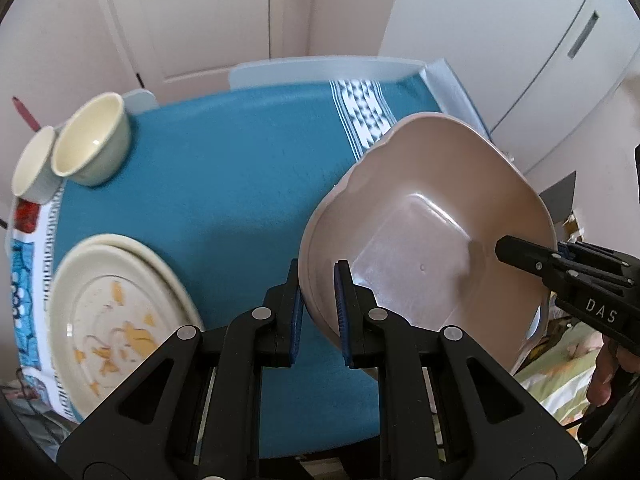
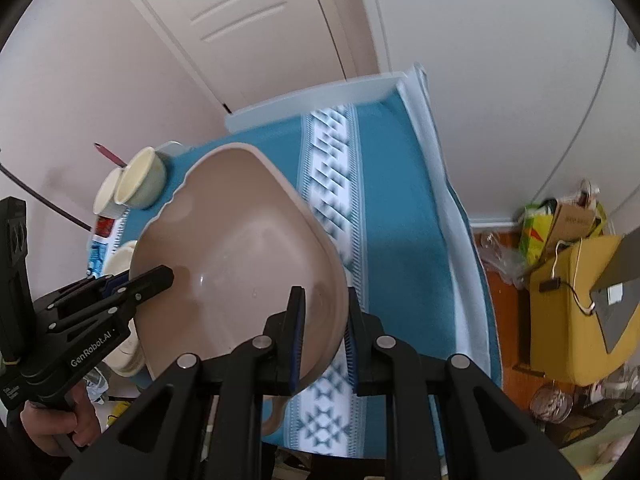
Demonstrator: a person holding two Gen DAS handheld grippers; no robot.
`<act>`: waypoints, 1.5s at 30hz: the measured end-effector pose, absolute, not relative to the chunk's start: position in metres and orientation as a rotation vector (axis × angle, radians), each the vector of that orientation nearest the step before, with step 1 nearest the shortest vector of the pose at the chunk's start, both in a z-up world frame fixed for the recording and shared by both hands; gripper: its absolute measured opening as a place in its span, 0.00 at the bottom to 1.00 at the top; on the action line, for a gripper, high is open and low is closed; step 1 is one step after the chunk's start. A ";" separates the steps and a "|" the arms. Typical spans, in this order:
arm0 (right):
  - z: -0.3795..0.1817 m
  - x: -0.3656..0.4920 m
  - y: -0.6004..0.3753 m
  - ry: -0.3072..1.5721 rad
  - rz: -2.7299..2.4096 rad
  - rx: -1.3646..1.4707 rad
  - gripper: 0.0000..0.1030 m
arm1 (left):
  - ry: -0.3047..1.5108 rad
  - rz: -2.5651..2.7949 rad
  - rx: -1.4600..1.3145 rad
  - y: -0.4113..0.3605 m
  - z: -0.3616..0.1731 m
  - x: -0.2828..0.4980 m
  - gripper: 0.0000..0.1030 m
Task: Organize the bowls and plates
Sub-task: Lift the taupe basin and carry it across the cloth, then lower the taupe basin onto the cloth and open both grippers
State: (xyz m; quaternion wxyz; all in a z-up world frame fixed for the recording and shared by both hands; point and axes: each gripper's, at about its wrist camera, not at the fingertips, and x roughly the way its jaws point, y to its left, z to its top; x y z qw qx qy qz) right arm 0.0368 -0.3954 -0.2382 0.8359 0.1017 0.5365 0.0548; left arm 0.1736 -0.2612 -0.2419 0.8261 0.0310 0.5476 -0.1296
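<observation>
**Both grippers carry the big bowl**

The left gripper point(image 1: 318, 308) has its jaws clamped on the near rim of the pink bowl point(image 1: 420, 232). The right gripper point(image 2: 324, 336) pinches the other side of the rim. The bowl is lifted and tilted above the desk point(image 1: 240, 168). Nothing is in it.

This looks like the carrying step. Next, I think both grippers must lower it together, flat, so it does not slip.

Left of the left jaws sit stacked plates point(image 1: 116, 312) with yellow crumbs. Farther off stand two empty cups point(image 1: 90, 144).
</observation>
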 end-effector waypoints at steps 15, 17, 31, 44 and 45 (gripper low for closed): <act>-0.278 0.045 -0.418 1.177 0.127 0.254 0.16 | 1.229 -0.267 0.077 -0.279 -0.286 0.187 0.13; -0.280 0.045 -0.419 1.176 0.126 0.261 0.16 | 1.222 -0.276 0.081 -0.280 -0.285 0.187 0.13; -0.281 0.043 -0.417 1.139 0.131 0.276 0.36 | 1.198 -0.256 0.111 -0.280 -0.283 0.189 0.74; -0.239 0.028 -0.407 1.012 0.159 0.252 0.94 | 1.089 -0.238 0.092 -0.247 -0.233 0.169 0.74; -0.231 0.027 -0.402 0.995 0.170 0.240 0.98 | 1.067 -0.231 0.076 -0.239 -0.221 0.164 0.74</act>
